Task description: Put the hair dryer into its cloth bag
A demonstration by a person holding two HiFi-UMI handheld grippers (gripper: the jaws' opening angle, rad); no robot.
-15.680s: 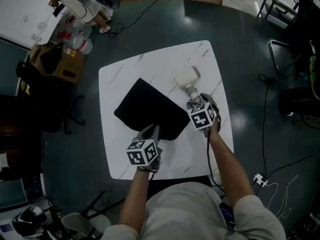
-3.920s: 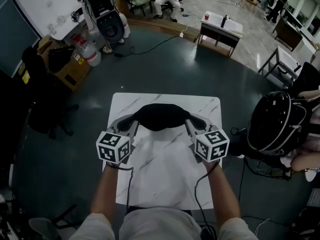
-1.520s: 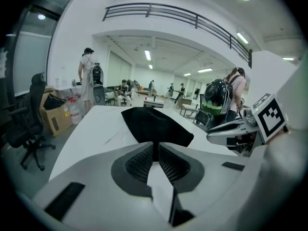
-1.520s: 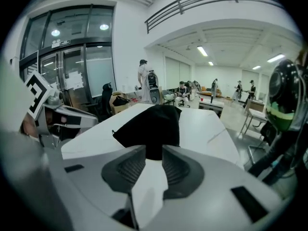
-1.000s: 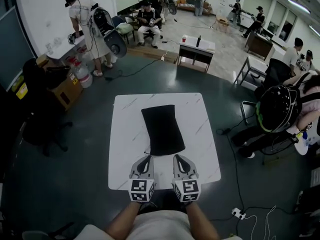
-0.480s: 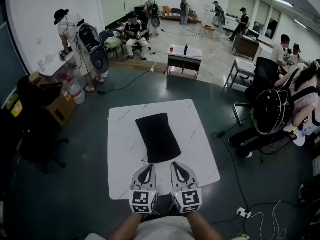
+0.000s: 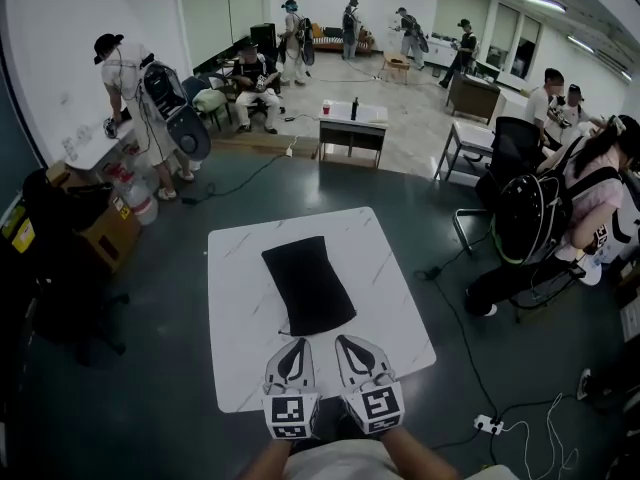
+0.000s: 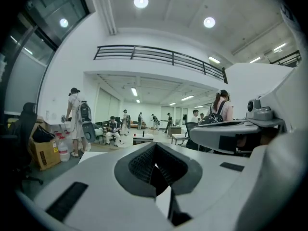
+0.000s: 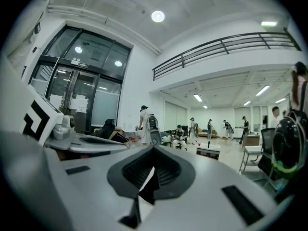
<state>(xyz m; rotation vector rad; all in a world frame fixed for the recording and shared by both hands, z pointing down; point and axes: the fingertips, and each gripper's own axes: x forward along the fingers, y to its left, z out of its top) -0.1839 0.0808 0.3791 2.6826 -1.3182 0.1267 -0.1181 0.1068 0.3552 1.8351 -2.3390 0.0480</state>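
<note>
Bag first: the black rectangular cloth bag [image 7: 308, 286] lies flat on the white marble-look square table [image 7: 240, 298], approx mid-table. Its long axis runs away from the person and is canted slightly, w/ the far end toward the table's left. Which end is the mouth can't be told. No hair dryer shows outside the bag, and whether it's inside can't be told from these views.

The left gripper [image 7: 296, 344] is white w/ dark pads and a marker cube at the rear. It hangs over the near table edge, tips aimed at the bag's near end, close to it but apart. Per the left gripper view its jaws are fully together, pads meeting in a thin seam w/ nothing between them, so it's empty. The right gripper [image 7: 345, 341] is just beside it, roughly parallel and at the same height. Its tips are also near the bag's near end, not touching. The right gripper view shows the jaws pressed together w/ nothing held. Both gripper views look out about level across the room, each w/ the other gripper at its edge.

In the bg beyond the table there's a small white side table [image 7: 350, 130] w/ a red cup [image 7: 326, 108] and a dark bottle [image 7: 354, 107] on it. Several people stand or sit farther back. A brown cardboard box [image 7: 100, 230] is on the floor at left, and a white power strip [image 7: 487, 425] is on the floor at lower right.
</note>
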